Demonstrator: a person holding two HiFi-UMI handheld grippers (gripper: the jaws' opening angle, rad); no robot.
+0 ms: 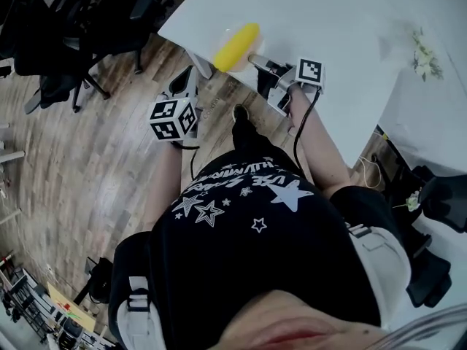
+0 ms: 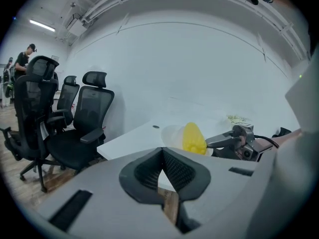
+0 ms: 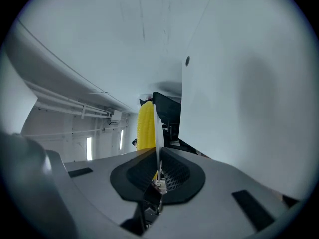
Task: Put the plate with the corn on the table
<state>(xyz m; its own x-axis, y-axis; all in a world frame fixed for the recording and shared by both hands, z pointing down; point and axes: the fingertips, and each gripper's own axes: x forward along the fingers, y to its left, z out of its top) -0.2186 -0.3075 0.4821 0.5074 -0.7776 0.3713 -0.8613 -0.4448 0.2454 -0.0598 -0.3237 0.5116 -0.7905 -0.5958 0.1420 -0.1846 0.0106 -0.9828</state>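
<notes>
Head view: your right claw is clamped on the rim of the white plate. The yellow corn lies just beyond its tips, over the tabletop corner. Your left claw hangs to the left, off the tabletop.

Left gripper view: its tips meet, gripping nothing, and the corn sits ahead to the right.

Right gripper view: the plate stands edge-on between the pads, with the corn on its left.

A yellow corn lies on a white plate at the table corner.
</notes>
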